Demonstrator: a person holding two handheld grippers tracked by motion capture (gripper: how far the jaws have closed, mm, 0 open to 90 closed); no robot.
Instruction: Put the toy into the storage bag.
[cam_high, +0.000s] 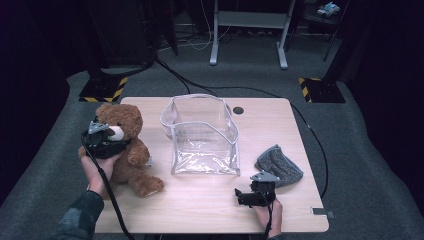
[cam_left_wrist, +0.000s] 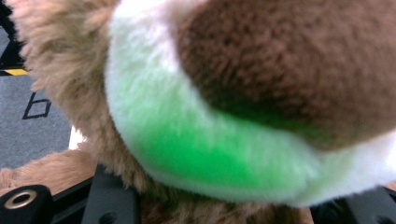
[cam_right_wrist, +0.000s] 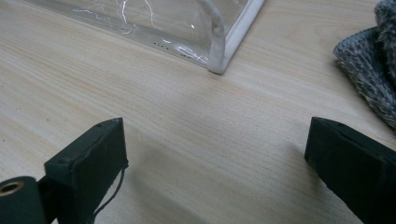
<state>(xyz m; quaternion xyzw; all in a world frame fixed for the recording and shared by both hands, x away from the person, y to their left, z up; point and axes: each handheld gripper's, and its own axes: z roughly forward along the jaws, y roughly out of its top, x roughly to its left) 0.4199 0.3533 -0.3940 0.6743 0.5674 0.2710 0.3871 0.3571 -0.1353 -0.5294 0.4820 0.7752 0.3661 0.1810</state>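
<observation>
- Teddy bear (cam_high: 125, 150) sits at the left of your surface (cam_high: 200, 205), and your left gripper (cam_high: 102, 141) is at its face, just under the muzzle; from the high view you cannot make out how the fingers sit in the fur.
- Your left gripper view adds what the high view hides: the bear's brown nose and white muzzle (cam_left_wrist: 187, 140), tinged green, press right up to the lens, with fur lying between the black finger bases at the bottom edge. The fingers look half closed on the bear's head, though their tips are hidden, so you cannot be sure of the grip.
- Your right gripper (cam_high: 252, 196) rests low near the front edge of the surface. Your right gripper view shows its fingers (cam_right_wrist: 88, 163) spread wide with bare wood between them, nothing held.
- That same view shows the near corner of the clear plastic bag (cam_right_wrist: 219, 51) ahead, and the grey knitted cloth (cam_right_wrist: 369, 65) off to one side.
- From above, the bag (cam_high: 202, 132) stands open in the middle of the surface, and the cloth (cam_high: 280, 165) lies at its right, just beyond your right gripper.
- The surface is pale wood with a round dark grommet (cam_high: 238, 110) near its far edge; it stands on grey carpet, with yellow-and-black striped floor plates (cam_high: 105, 90) and a white table frame (cam_high: 250, 30) behind.
- Count: one bear, one bag, one cloth, two grippers.
</observation>
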